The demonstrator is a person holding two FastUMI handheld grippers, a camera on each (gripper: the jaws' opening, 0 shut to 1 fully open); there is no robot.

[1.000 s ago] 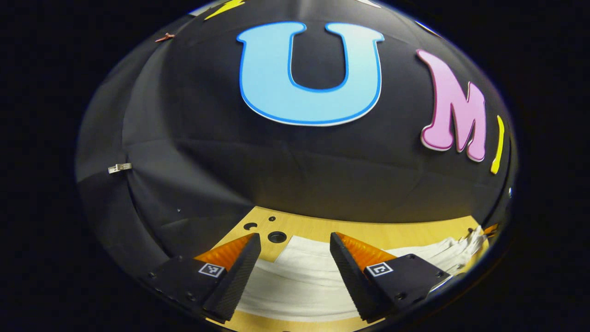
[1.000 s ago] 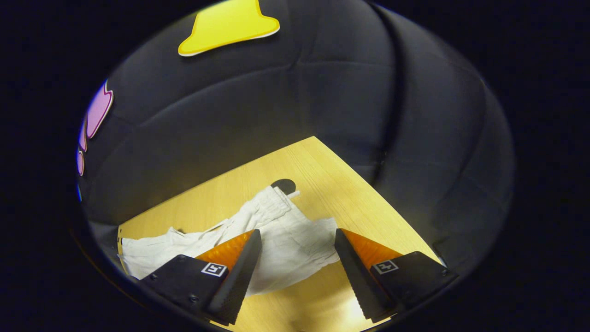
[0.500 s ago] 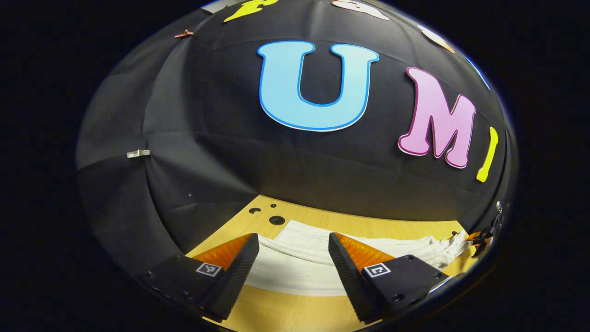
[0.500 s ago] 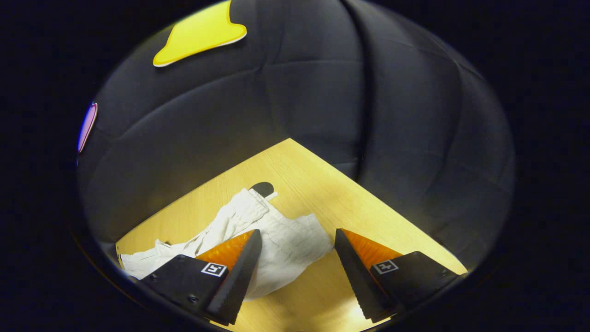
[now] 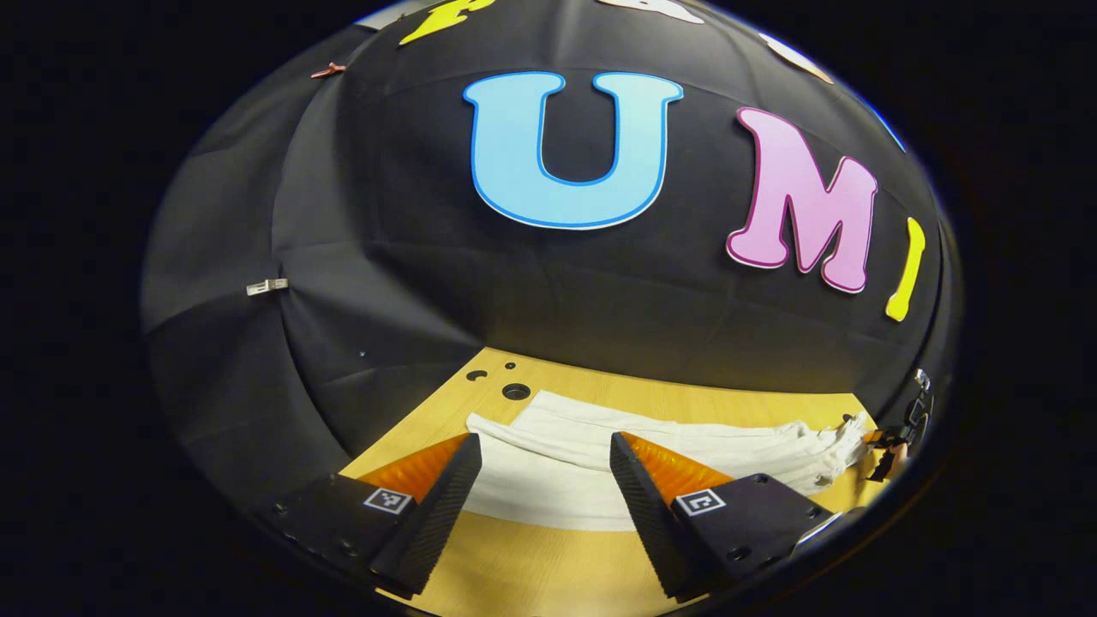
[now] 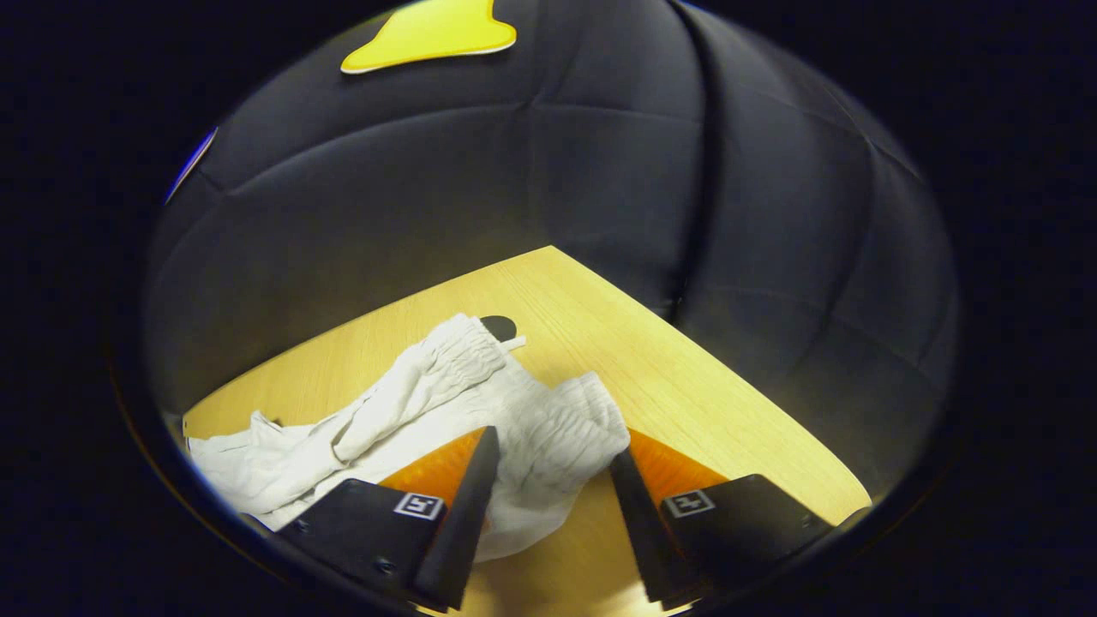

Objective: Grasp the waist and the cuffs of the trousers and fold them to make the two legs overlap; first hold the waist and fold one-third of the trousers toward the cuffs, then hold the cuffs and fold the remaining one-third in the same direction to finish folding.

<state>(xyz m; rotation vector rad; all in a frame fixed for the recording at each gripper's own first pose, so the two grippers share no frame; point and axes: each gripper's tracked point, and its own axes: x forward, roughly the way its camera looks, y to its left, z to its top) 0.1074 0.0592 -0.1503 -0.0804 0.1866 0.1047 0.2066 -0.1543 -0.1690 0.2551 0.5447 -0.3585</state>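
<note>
Lying on the table (image 5: 703, 401), trousers (image 5: 600, 446) beside holes (image 5: 515, 392)

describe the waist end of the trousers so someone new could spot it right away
On the wooden table, white trousers lie crumpled. Their waist end is the gathered, ribbed band nearest the table's far corner, between the right gripper fingers; the legs trailing away from it are smoother.

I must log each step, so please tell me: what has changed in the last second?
The right hand-held gripper moved closer to the white trousers' gathered waist, which now lies between its open fingers. The left hand-held gripper drew back slightly, open. Trousers unmoved on the wooden table.
</note>
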